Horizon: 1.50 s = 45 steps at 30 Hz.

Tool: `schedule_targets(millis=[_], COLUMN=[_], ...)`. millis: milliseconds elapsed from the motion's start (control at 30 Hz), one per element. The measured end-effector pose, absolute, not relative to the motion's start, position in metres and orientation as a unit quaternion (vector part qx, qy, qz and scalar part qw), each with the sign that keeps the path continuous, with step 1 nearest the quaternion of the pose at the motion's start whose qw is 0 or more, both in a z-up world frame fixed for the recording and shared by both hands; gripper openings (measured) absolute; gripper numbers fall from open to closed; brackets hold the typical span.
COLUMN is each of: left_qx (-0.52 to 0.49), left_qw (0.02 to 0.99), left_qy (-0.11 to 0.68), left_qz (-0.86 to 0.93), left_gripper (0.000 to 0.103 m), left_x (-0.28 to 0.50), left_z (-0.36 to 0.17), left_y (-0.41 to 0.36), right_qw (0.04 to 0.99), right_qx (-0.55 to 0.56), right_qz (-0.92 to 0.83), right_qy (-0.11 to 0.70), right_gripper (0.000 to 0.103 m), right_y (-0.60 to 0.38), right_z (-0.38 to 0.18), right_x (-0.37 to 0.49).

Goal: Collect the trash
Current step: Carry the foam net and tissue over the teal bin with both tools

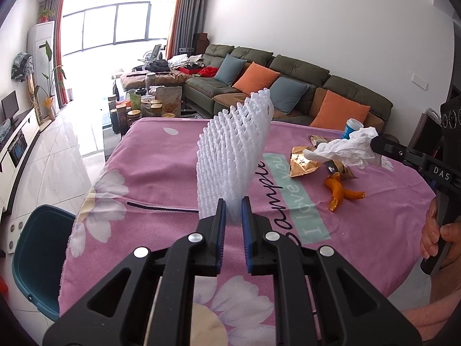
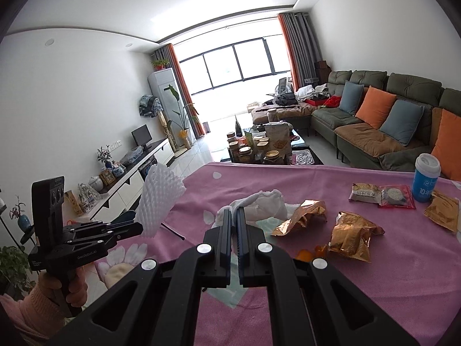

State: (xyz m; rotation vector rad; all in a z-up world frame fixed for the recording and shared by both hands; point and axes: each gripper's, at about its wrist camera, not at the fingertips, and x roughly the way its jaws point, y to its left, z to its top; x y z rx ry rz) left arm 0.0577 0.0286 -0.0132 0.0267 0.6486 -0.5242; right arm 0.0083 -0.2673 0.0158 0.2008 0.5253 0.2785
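Note:
My left gripper [image 1: 233, 203] is shut on a white foam fruit net [image 1: 234, 152] and holds it upright above the pink cloth; the net also shows in the right wrist view [image 2: 160, 199]. My right gripper [image 2: 234, 213] is shut on a crumpled white tissue [image 2: 265, 204], lifted above the table; the tissue also shows in the left wrist view [image 1: 348, 148]. On the cloth lie gold foil wrappers [image 2: 353, 236], orange peel [image 1: 338, 193], snack packets [image 2: 381, 194] and a blue paper cup [image 2: 426, 177].
The table wears a pink flowered cloth [image 1: 149, 190]. A teal bin [image 1: 40, 256] stands on the floor at the table's left edge. A coffee table with jars [image 2: 259, 147] and a green sofa [image 2: 374, 121] lie beyond.

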Motion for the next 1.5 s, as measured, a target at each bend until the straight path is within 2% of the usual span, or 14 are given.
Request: schedule_targets(millis=[1500], left_qx=[-0.043], left_qw=[0.945], left_qy=[0.318], left_qz=[-0.057], left_gripper=[0.011], left_x=[0.024], left_z=[-0.01], left_y=[0.21], right_qw=[0.873], right_qx=[0.045], right_qz=[0.376], right_qy=[0.306], right_gripper=[0.003], right_y=[-0.073], right_z=[0.003], right_x=[0.087])
